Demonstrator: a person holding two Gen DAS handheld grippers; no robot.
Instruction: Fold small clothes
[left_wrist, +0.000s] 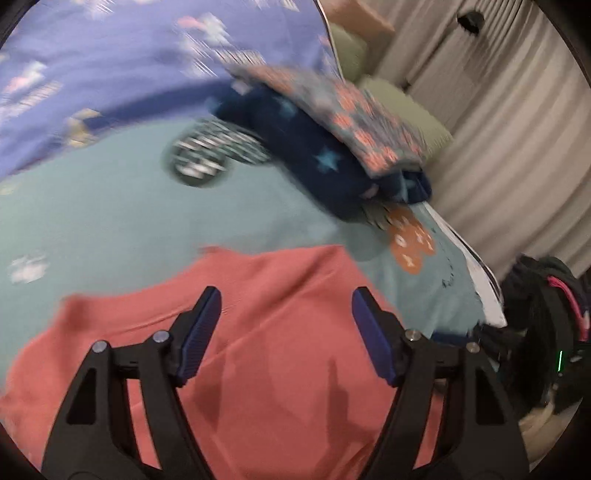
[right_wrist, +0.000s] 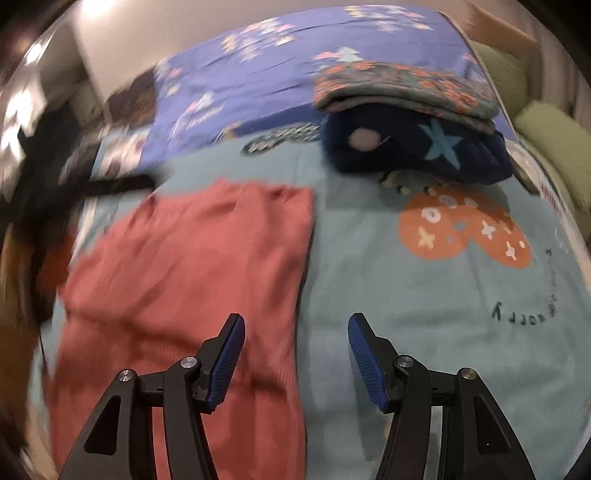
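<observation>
Hovering: left gripper (left_wrist: 286, 301) fingers wide, empty | right gripper (right_wrist: 295, 326) fingers apart, empty

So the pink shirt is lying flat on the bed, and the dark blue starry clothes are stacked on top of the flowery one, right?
Not quite. The stack is the other way round: the flowery one lies on top of the dark blue starry clothes, as the right wrist view shows. The pink shirt is lying on the bed, as you said.
</observation>
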